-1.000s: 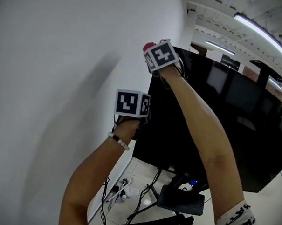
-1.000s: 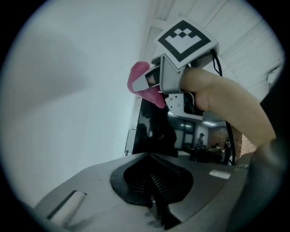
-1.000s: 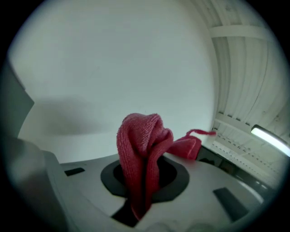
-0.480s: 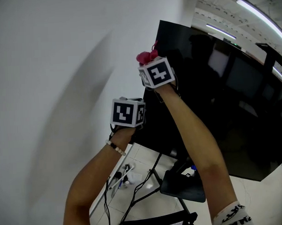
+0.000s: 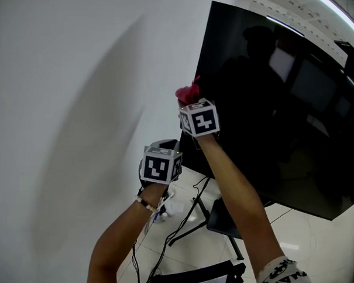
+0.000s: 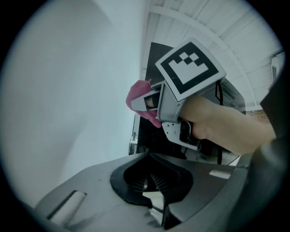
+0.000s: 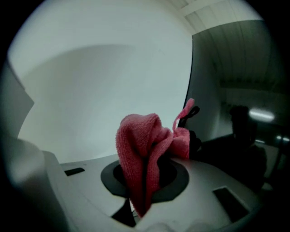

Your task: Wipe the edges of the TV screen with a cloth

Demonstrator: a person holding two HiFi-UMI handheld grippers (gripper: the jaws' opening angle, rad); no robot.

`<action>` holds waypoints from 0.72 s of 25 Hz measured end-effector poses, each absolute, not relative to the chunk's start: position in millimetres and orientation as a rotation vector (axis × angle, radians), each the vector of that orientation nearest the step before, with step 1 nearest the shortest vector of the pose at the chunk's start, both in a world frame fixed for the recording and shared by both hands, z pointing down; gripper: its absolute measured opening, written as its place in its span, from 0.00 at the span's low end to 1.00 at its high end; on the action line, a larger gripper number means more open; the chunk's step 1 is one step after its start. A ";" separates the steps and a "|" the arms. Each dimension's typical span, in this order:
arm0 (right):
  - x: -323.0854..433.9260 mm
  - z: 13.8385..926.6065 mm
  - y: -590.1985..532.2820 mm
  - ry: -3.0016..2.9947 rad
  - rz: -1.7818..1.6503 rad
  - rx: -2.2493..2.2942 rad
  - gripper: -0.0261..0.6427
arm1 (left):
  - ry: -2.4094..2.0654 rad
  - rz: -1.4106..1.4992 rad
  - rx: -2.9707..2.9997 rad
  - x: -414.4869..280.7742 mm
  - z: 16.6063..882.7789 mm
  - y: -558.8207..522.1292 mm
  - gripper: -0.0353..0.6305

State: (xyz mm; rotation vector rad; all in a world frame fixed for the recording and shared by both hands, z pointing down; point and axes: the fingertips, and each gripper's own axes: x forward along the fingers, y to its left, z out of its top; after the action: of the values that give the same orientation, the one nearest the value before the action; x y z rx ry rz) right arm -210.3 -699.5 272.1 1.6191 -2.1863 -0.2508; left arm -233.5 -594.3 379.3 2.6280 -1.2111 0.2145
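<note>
The black TV screen (image 5: 281,104) fills the right of the head view, its left edge running down beside the white wall. My right gripper (image 5: 190,103) is shut on a pink cloth (image 5: 188,93), which is bunched against that left edge about halfway down. In the right gripper view the cloth (image 7: 144,147) hangs over the jaws, with the TV edge (image 7: 190,86) just behind it. My left gripper (image 5: 161,149) hovers lower and to the left, apart from the TV, its jaws together and holding nothing. From the left gripper view, the cloth (image 6: 137,97) and the right gripper's marker cube (image 6: 190,68) are seen above.
A plain white wall (image 5: 76,113) stands close on the left. Below the TV are its stand legs (image 5: 195,216), a dark base (image 5: 221,223) and loose cables (image 5: 151,227) on the pale floor. A dark device (image 5: 195,280) sits at the bottom edge.
The right gripper has slid down the TV's left edge with the pink cloth, away from the top corner. The left gripper has also dropped lower.
</note>
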 end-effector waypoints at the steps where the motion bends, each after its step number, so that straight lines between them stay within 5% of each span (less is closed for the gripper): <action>1: -211.4 287.9 -699.2 -2.222 -0.203 1.622 0.13 | -1.209 0.215 2.622 -236.3 388.3 -591.4 0.06; 18: -190.5 565.9 -692.9 -2.341 0.305 1.675 0.13 | -1.143 0.287 2.394 -256.9 575.4 -546.6 0.06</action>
State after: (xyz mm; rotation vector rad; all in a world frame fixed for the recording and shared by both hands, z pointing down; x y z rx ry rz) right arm -190.5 -692.9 565.9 1.6746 -2.3414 0.3047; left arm -256.9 -546.6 575.4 2.3935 -1.1433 0.2865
